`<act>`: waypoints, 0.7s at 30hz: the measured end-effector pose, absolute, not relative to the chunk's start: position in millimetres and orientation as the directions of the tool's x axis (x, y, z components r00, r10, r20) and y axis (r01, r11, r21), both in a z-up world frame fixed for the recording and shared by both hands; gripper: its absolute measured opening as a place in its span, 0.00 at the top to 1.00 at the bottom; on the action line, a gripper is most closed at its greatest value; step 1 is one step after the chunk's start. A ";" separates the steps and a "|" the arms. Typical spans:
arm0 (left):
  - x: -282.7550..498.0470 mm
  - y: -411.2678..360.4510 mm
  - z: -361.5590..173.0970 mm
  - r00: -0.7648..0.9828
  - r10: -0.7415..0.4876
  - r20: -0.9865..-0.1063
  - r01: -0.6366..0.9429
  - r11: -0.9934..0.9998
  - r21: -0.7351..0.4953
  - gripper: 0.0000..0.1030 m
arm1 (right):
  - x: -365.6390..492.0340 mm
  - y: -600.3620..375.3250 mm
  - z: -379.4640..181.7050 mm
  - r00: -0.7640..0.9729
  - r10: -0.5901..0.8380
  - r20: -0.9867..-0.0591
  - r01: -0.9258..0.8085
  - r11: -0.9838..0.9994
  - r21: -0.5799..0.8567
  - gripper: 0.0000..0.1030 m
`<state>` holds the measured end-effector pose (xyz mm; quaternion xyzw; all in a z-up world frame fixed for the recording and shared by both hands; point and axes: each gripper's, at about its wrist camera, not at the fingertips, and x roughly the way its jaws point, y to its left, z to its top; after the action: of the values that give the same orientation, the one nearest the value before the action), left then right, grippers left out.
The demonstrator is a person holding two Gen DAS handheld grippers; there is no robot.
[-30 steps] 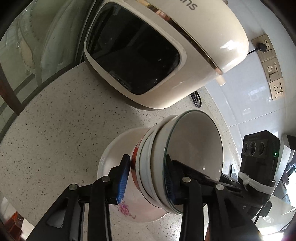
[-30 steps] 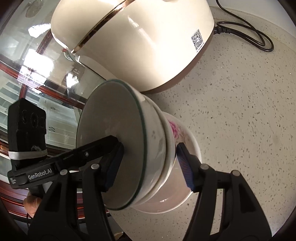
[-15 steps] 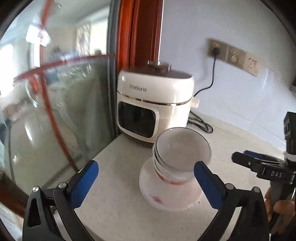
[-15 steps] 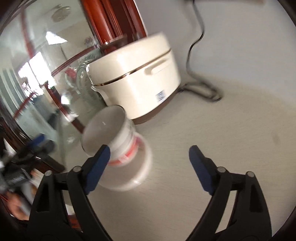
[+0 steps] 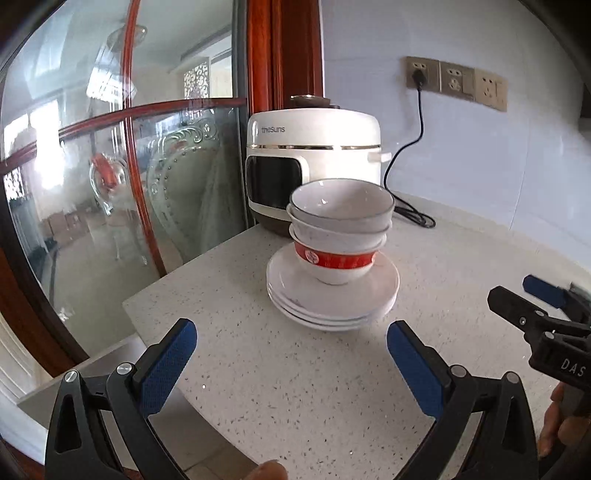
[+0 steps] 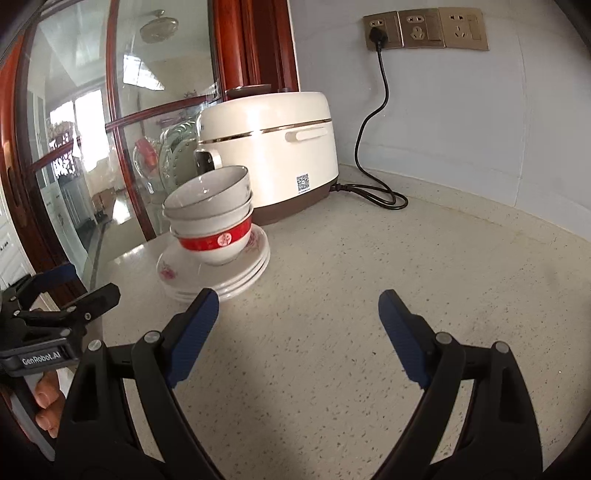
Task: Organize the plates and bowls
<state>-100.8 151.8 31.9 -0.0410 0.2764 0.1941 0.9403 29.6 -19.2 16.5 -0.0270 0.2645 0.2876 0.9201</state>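
Note:
Three nested bowls (image 5: 340, 225) (image 6: 210, 212), the lowest with a red band, stand upright on a stack of white plates (image 5: 332, 299) (image 6: 221, 273) near the counter's left corner. My left gripper (image 5: 291, 347) is open and empty, drawn back in front of the stack. My right gripper (image 6: 297, 317) is open and empty too, to the right of the stack and clear of it. Each gripper shows at the edge of the other's view: the right gripper (image 5: 546, 317) and the left gripper (image 6: 55, 306), held by hands.
A white rice cooker (image 5: 314, 162) (image 6: 273, 151) stands just behind the stack, its black cord (image 6: 369, 155) running to a wall socket (image 6: 380, 35). A glass partition with a red wooden frame (image 5: 284, 55) bounds the counter on the left. The speckled counter (image 6: 369, 258) stretches to the right.
Both grippers let go of the bowl stack, opened wide and drew back from it. The bowls now stand upright on the plates.

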 end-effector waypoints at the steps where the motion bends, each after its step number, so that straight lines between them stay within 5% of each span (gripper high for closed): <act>1: -100.0 149.8 29.4 0.769 0.338 -0.543 -0.385 0.922 0.028 0.00 | 29.1 -17.0 16.4 0.694 0.512 -0.506 -0.548 0.832 0.091 0.13; 21: -96.8 149.7 18.2 0.757 0.318 -0.571 -0.369 0.929 0.028 0.00 | 24.2 -15.2 9.7 0.680 0.524 -0.513 -0.566 0.820 0.088 0.12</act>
<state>-96.8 149.7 18.2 -0.0430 0.2967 0.1836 0.9362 24.2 -15.2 9.7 -0.0391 0.2675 0.2977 0.9156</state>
